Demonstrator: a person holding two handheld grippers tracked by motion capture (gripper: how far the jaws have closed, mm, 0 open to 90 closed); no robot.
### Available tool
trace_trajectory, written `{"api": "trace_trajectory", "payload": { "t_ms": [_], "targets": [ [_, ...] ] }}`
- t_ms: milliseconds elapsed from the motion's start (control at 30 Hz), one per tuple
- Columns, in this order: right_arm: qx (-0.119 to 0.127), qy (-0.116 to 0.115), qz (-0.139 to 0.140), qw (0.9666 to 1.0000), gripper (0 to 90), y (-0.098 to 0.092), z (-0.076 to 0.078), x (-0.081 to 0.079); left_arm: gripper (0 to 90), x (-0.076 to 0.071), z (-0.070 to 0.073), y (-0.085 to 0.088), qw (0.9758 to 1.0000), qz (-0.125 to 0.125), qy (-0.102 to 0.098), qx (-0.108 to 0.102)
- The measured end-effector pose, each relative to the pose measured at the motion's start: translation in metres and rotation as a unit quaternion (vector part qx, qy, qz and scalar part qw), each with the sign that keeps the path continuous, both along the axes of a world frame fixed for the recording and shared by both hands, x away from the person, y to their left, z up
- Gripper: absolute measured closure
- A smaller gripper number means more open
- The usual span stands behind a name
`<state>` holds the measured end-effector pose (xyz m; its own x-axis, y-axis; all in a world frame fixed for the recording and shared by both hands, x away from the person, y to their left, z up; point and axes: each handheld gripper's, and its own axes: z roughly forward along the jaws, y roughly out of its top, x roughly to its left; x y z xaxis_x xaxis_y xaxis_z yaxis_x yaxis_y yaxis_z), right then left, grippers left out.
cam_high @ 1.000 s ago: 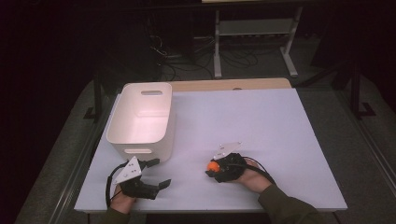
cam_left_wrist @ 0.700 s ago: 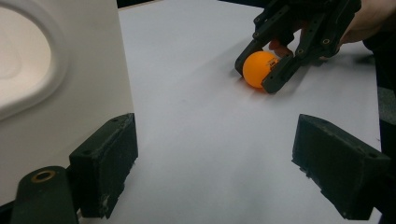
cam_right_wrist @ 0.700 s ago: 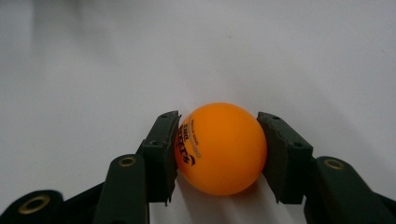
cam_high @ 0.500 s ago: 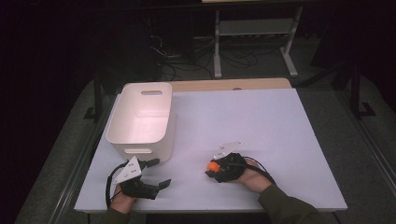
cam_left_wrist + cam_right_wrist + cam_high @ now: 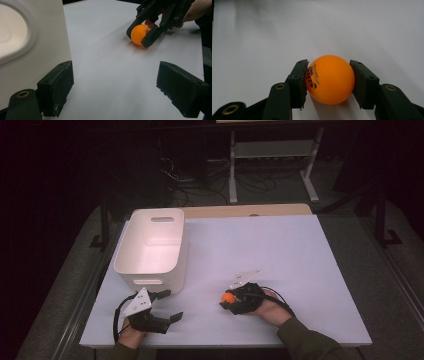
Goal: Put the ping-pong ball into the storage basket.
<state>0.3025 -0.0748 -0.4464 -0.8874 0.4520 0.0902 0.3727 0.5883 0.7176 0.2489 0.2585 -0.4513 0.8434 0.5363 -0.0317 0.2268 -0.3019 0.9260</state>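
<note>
**Orange ball held in the right gripper, low over the table**

We have the orange ball (image 5: pixel 330 79) clamped between the two jaws of the right gripper (image 5: pixel 329 82), which press on its opposite sides near its widest part. It sits just above or on the white table (image 5: pixel 280 250), toward the near edge and well apart from the white bin (image 5: pixel 150 245); we cannot tell whether it touches the surface.

We judge the ball to be very light, hollow and stiff, with a smooth, slippery shell. It should need only a gentle squeeze, and too much could dent it. Being round, it may pop out if the jaws sit off its middle, so we would keep the hold across its widest line, as now.

The left gripper (image 5: pixel 115 90) stands open with nothing between its jaws, close beside the bin's wall.

The right gripper view lets us read dark printing on the ball's left side and see both pads pressing. The left gripper view shows the faint shadow under the ball. The high view gives the layout: bin at left, ball at right, both hands near the front edge.
</note>
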Motion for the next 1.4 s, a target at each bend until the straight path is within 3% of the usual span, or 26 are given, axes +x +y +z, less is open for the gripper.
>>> {"api": "trace_trajectory", "payload": {
  "t_ms": [1400],
  "targets": [
    [0.042, 0.008, 0.004, 0.9991, 49.4, 0.001, 0.035, 0.006, 14.1, 0.0, 0.0, -0.001, 1.0, 0.001, 0.002, 0.002]
  ]
}}
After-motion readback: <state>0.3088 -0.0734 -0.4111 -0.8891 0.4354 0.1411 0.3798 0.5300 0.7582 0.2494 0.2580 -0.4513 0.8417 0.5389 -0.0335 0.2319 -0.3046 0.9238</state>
